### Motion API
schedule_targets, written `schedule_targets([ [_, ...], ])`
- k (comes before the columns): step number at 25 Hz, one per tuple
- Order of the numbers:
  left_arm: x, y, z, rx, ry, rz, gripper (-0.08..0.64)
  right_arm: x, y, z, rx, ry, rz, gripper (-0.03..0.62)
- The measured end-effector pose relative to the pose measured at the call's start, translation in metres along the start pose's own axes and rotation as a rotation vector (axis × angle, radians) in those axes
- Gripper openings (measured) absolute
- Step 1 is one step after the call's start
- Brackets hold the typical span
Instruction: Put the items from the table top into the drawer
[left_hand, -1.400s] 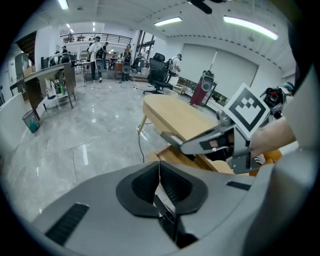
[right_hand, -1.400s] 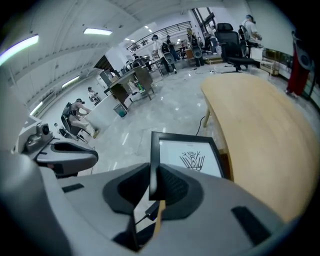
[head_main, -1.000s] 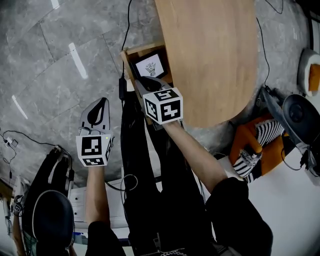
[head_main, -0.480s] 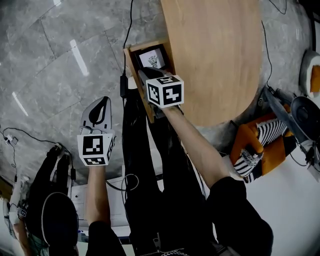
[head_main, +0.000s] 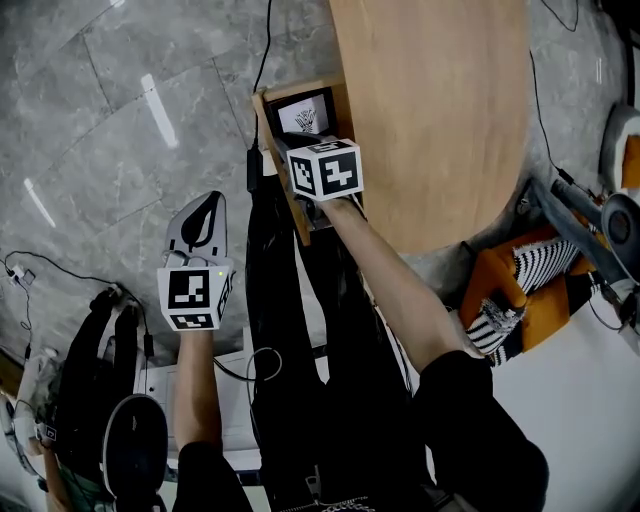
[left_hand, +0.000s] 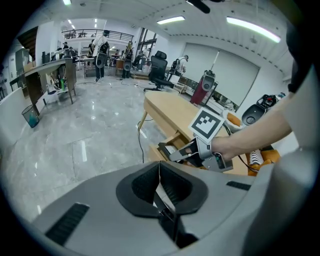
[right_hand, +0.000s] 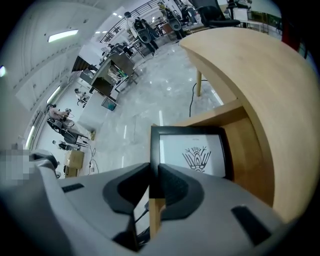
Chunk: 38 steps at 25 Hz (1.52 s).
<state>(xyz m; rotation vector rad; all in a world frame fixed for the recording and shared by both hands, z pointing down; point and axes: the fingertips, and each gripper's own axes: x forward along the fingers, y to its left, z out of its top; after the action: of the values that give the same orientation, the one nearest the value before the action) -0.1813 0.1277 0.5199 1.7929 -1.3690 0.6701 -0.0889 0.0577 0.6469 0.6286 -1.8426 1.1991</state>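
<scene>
Bright overhead strip lights (left_hand: 252, 28), floor (left_hand: 75, 145) glare, fisheye warp, dark corners.

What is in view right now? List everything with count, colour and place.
table top: one, light wood, upper middle of the head view, bare
drawer: one, light wood, pulled open at the table's left edge
picture frame: one, black with a white sheet bearing a black drawing, inside the drawer
floor: grey stone tiles, all around
cable: one, black, on the floor beside the drawer
bundle: one, orange with black-and-white stripes, right of the table
left gripper: one, grey, jaws together and empty, over the floor
right gripper: one, grey, closed on the frame's edge at the drawer
forearms: two, bare
legs: black trousers, bottom centre
</scene>
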Motion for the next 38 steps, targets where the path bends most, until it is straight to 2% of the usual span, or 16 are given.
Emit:
schedule_targets([
  [8,0.0,0.001,0.001,0.008,0.006,-0.001,0.014,0.005,0.001,-0.005,-0.051,0.036,-0.011,0.08],
  [11,-0.001,-0.001,0.004,0.016,0.006,-0.001,0.014,0.002,0.003,-0.004,-0.064,0.024,0.001,0.104],
  [16,-0.006,-0.007,0.015,0.038,0.001,-0.007,0.015,-0.021,0.007,0.001,-0.046,-0.039,-0.019,0.104],
  [20,-0.009,-0.015,0.035,0.065,-0.014,-0.021,0.015,-0.051,0.01,0.01,-0.043,-0.133,-0.068,0.013],
  [25,-0.016,-0.039,0.071,0.101,-0.046,-0.069,0.015,-0.105,0.01,0.019,-0.034,-0.249,-0.123,0.011],
  [30,-0.034,-0.077,0.116,0.154,-0.063,-0.144,0.015,-0.19,0.013,0.029,0.006,-0.403,-0.232,0.009],
  [35,-0.07,-0.116,0.15,0.163,-0.079,-0.187,0.015,-0.284,0.043,0.047,-0.054,-0.55,-0.322,0.009],
  [38,-0.088,-0.133,0.171,0.171,-0.097,-0.194,0.015,-0.333,0.064,0.06,-0.093,-0.623,-0.343,0.009],
])
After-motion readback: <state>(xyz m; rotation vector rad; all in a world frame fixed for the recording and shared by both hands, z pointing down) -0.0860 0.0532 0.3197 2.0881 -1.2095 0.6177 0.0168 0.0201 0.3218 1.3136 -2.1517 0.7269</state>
